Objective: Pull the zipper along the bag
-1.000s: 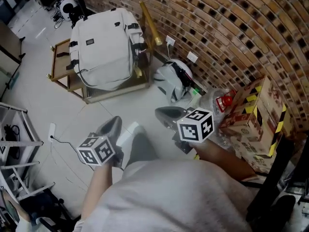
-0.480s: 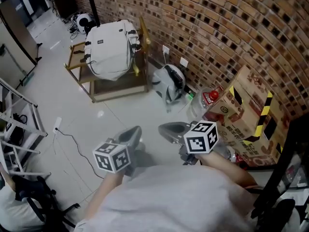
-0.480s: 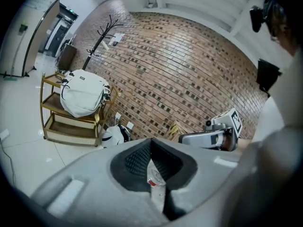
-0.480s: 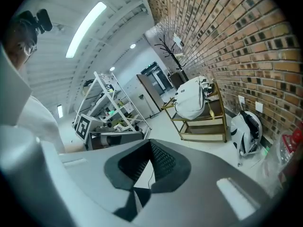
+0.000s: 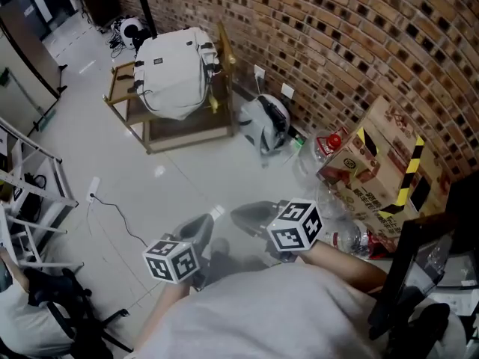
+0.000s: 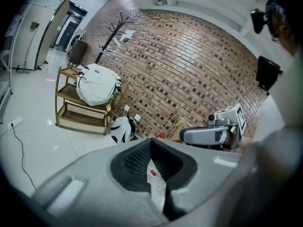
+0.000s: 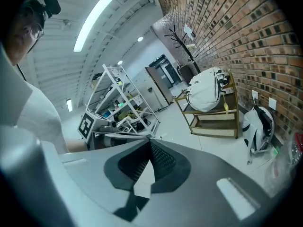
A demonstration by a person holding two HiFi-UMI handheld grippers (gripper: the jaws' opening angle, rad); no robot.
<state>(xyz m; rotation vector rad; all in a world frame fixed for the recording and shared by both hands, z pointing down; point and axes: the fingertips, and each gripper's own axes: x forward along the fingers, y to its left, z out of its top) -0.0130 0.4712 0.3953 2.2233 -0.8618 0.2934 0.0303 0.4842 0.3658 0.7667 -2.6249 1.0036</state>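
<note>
Bag (image 5: pixel 176 69), upper left of head view: zipper too small to tell, far side hidden. Black-and-white thing (image 5: pixel 266 120) by the wall: too small to identify. Metal rack (image 5: pixel 34 193) cut off by left edge. Cardboard box (image 5: pixel 367 178): print too small to read, right end hidden behind dark post (image 5: pixel 404 268). Hands on left gripper (image 5: pixel 203 226) and right gripper (image 5: pixel 241 214) hidden behind marker cubes (image 5: pixel 172 260) and shirt (image 5: pixel 277 313), shirt cut by bottom edge. Both gripper views: gripper body fills lower frame and hides the floor there.
</note>
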